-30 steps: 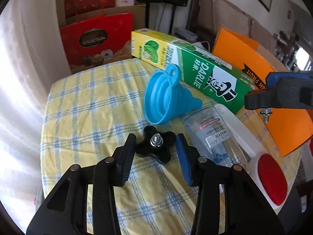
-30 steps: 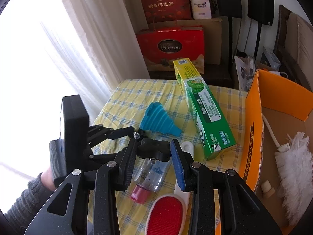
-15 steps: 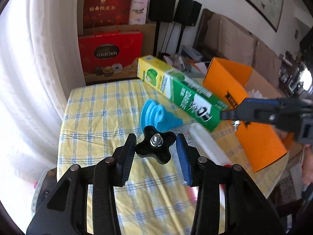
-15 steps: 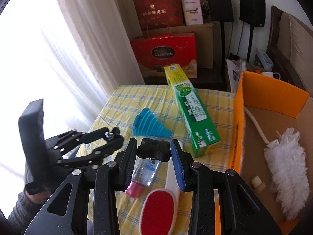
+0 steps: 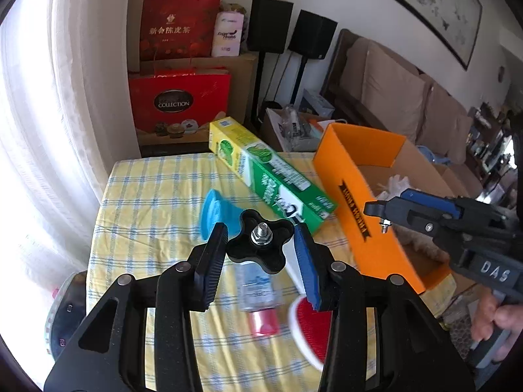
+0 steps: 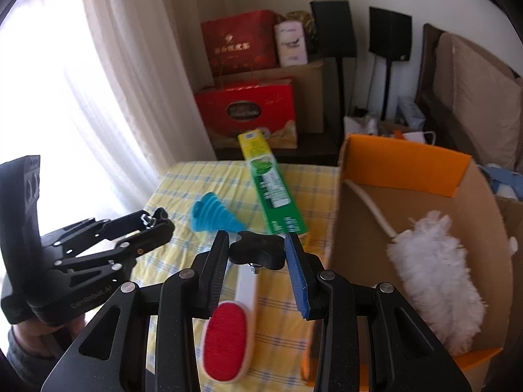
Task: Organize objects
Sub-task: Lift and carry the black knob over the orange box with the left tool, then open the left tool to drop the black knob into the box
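My left tool (image 5: 260, 254) and right tool (image 6: 256, 259) part-open over the checked-cloth bench (image 5: 157, 192), gripping nothing, ribbed blue funnel (image 5: 217, 210) beside long green carton (image 5: 271, 179), fluffy white duster (image 6: 434, 274) inside orange cardboard box (image 6: 405, 163).

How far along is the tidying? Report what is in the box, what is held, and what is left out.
Done: only the white duster lies in the orange box. In hand: nothing; the left gripper and right gripper are both empty above the table. Left: the blue funnel, green carton, red lint brush and clear bottle remain on the checked cloth.
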A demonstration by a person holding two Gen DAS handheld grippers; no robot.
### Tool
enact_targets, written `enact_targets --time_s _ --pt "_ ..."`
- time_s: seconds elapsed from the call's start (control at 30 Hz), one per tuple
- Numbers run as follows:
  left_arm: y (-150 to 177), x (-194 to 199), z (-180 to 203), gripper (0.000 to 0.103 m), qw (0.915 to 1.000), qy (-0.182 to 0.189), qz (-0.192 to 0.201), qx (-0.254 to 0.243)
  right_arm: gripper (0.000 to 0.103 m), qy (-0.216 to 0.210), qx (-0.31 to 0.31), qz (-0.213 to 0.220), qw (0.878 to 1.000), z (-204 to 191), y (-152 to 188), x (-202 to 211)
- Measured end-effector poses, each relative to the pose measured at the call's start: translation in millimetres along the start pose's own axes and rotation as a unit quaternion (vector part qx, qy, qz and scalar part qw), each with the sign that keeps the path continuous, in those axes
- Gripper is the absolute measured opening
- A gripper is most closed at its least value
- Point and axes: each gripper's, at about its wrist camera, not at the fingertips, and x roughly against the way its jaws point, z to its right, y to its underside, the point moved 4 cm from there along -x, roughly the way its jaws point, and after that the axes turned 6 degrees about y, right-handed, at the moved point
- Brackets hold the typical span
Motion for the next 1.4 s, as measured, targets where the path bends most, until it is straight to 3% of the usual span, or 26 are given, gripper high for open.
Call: enact_targets --time_s 0.33,0.7,1.07,1.4 --pt "-12 5 43 0.039 0.9998 0.012 0.012 -0.011 0.036 0.034 -0.007 0.017 0.999 26 9 20" --pt "-9 -11 97 0.039 0.9986 0.038 0.001 -0.035 0.036 0.057 -0.033 0.015 0.998 68 24 38" --pt "8 -37 141 0.039 0.9957 0.066 -0.031 -0.057 0.036 0.069 -0.062 -0.008 0.996 107 44 39" --pt "21 -58 156 0.039 0.9937 0.071 -0.056 -0.066 0.036 0.07 -0.089 -0.032 0.993 130 61 31"
